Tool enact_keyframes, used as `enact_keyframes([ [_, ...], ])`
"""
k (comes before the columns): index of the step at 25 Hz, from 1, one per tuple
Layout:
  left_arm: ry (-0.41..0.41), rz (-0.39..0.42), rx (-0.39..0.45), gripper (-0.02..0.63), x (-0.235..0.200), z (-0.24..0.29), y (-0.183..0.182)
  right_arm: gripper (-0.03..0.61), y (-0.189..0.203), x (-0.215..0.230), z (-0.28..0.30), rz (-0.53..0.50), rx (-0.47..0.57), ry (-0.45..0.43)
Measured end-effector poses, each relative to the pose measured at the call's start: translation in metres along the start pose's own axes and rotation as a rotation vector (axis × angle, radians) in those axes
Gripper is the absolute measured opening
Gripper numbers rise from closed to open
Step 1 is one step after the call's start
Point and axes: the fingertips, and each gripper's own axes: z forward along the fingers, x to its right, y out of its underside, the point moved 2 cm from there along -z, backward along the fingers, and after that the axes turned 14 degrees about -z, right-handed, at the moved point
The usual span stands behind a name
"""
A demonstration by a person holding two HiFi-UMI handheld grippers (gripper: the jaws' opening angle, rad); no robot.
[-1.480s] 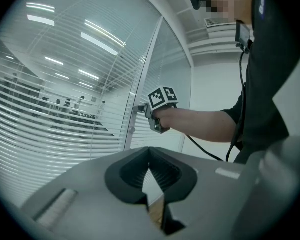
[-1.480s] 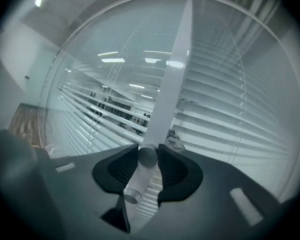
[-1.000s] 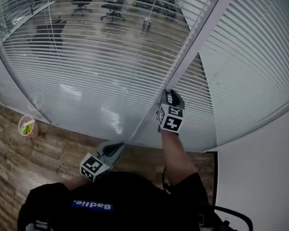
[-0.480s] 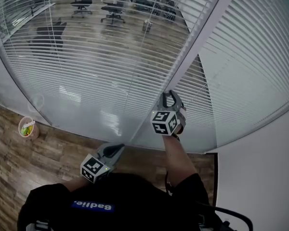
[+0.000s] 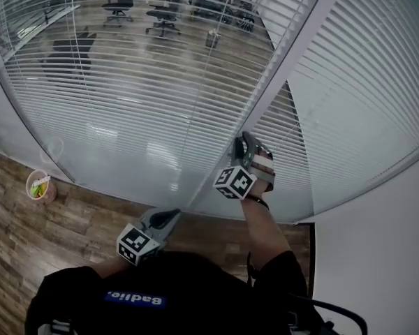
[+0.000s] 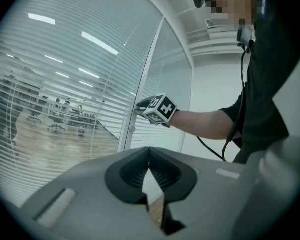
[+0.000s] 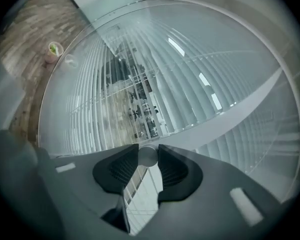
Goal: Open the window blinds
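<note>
White slatted blinds (image 5: 140, 96) hang behind a glass wall, and an office shows between the left pane's slats. The right pane's slats (image 5: 363, 96) look flatter. A white frame post (image 5: 286, 54) divides the panes. My right gripper (image 5: 246, 144) reaches level up to this post and is shut on a small round grey knob (image 7: 148, 155), which sits between its dark pads. From the left gripper view, the right gripper (image 6: 140, 107) shows against the post. My left gripper (image 5: 173, 215) is held low near the person's body, its jaws (image 6: 150, 168) shut with nothing in them.
A paper cup (image 5: 40, 185) with green contents stands on the wood floor (image 5: 28, 236) by the glass at the left. A white wall (image 5: 377, 257) closes the right side. Office chairs (image 5: 160, 16) stand beyond the glass.
My right gripper has rolled about its own line while staying on the knob; its marker cube swung from upright down toward the left. The left gripper has not moved.
</note>
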Motion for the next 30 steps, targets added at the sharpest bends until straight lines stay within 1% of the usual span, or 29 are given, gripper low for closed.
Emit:
enact_keyframes([
  [6, 0.002, -0.008, -0.003, 0.000, 0.001, 0.000, 0.002, 0.126, 0.000, -0.003, -0.002, -0.200, 0.010, 0.006],
  [11, 0.001, -0.010, -0.002, 0.000, -0.001, 0.000, 0.003, 0.124, 0.000, -0.008, -0.002, -0.340, 0.016, 0.009],
  [13, 0.002, -0.007, -0.001, 0.000, -0.002, -0.001, 0.003, 0.124, -0.001, -0.008, -0.003, -0.379, 0.019, 0.022],
  [17, 0.004, -0.006, -0.006, 0.000, -0.001, -0.003, 0.002, 0.126, -0.008, -0.001, -0.008, -0.409, 0.046, 0.044],
  [18, 0.004, -0.007, -0.007, 0.000, -0.001, -0.003, 0.002, 0.127, -0.006, -0.002, -0.007, -0.401, 0.047, 0.038],
  [19, 0.004, -0.007, -0.007, 0.000, -0.002, -0.003, 0.002, 0.129, -0.004, -0.005, -0.005, -0.368, 0.050, 0.025],
  [21, 0.004, -0.003, -0.010, 0.000, -0.003, -0.003, 0.002, 0.142, -0.003, -0.008, -0.005, -0.228, 0.070, -0.008],
  [22, 0.004, -0.002, -0.011, 0.000, -0.003, -0.003, 0.002, 0.179, -0.003, -0.007, -0.005, -0.147, 0.078, -0.022],
  [23, 0.004, -0.002, -0.011, 0.000, -0.003, -0.003, 0.002, 0.196, -0.003, -0.006, -0.006, -0.080, 0.080, -0.028],
  [25, 0.002, -0.007, -0.013, 0.000, -0.003, -0.004, 0.001, 0.213, -0.001, -0.004, -0.007, 0.001, 0.065, -0.025],
  [27, 0.001, -0.009, -0.014, 0.000, -0.003, -0.005, 0.000, 0.200, 0.001, -0.001, -0.007, 0.060, 0.052, -0.024],
  [28, 0.001, -0.010, -0.015, 0.000, -0.003, -0.006, -0.001, 0.166, 0.002, 0.000, -0.007, 0.085, 0.048, -0.022],
  [29, 0.001, -0.010, -0.016, 0.000, -0.003, -0.006, 0.000, 0.139, 0.003, 0.001, -0.006, 0.097, 0.044, -0.017],
  [30, 0.001, -0.011, -0.016, 0.000, -0.004, -0.005, 0.000, 0.132, 0.004, 0.001, -0.005, 0.089, 0.039, -0.010],
])
